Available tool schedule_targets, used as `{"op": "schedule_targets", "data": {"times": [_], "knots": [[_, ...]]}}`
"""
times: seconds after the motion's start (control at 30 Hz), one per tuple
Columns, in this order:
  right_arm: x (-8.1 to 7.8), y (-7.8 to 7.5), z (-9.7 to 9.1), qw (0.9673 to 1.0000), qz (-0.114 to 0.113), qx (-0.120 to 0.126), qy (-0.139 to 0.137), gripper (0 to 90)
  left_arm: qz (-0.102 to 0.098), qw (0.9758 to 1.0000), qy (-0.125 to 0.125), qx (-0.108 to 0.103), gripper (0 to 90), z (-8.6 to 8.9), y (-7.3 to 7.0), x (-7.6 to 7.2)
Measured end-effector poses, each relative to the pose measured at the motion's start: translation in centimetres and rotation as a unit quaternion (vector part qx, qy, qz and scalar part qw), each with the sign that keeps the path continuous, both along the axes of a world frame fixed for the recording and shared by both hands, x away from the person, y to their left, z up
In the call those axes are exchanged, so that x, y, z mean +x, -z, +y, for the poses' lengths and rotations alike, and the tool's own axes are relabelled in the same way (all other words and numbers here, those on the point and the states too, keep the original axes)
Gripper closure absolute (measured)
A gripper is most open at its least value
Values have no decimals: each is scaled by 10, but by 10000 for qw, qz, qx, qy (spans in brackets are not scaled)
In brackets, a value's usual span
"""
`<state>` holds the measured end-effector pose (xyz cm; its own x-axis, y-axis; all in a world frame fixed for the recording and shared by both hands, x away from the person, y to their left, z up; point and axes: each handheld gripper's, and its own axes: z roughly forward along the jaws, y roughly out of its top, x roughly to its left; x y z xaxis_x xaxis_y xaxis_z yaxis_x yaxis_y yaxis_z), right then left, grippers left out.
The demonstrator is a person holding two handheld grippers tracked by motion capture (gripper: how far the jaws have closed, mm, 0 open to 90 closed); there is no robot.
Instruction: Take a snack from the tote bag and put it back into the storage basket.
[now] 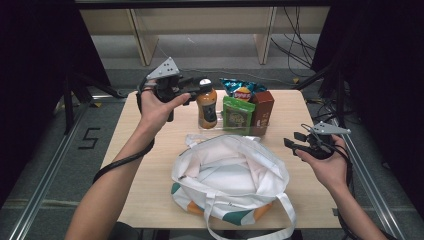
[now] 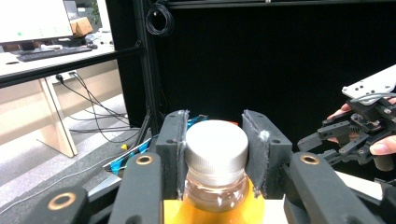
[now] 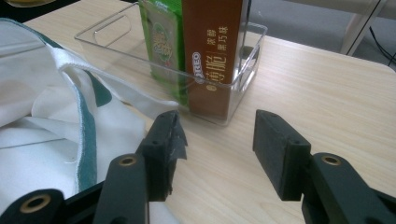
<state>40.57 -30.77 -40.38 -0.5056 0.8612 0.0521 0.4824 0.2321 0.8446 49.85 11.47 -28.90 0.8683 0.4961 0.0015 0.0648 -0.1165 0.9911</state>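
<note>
Now left gripper (image 1: 196, 91) held level, pinching bottle (image 1: 206, 107) cap; right gripper (image 1: 295, 141) spread, hovering beside bag (image 1: 230, 172).

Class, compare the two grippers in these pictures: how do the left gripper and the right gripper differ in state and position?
The left gripper is closed on the white cap of the orange drink bottle; the right gripper holds nothing, its jaws apart over bare table. The left gripper is at the far side of the table, by the clear bin; the right gripper is near the right edge, beside the white tote bag. Both have black jaws and a grey three-cornered plate.
</note>
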Motion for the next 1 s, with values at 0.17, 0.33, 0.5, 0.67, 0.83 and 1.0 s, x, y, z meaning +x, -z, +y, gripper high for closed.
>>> {"op": "schedule_targets", "data": {"times": [0.17,0.33,0.5,0.67,0.83,1.0], "knots": [[1,0,-1,9999,-65,-85,-58,513,-3,10000,-33,46,607,-1,2,4],[0,0,0,10000,-45,-28,-4,513,50,10000,-70,15,607,-1,5,9],[1,0,-1,9999,-116,-69,-41,514,52,9999,-95,35,607,-2,7,13],[1,1,0,9998,-189,23,82,514,64,9999,-151,50,607,-2,10,17],[1,1,0,9998,-193,23,68,514,104,9997,-195,38,607,-1,14,21],[0,1,1,9999,-77,66,84,514,130,9997,-217,51,607,-1,15,25]]}}
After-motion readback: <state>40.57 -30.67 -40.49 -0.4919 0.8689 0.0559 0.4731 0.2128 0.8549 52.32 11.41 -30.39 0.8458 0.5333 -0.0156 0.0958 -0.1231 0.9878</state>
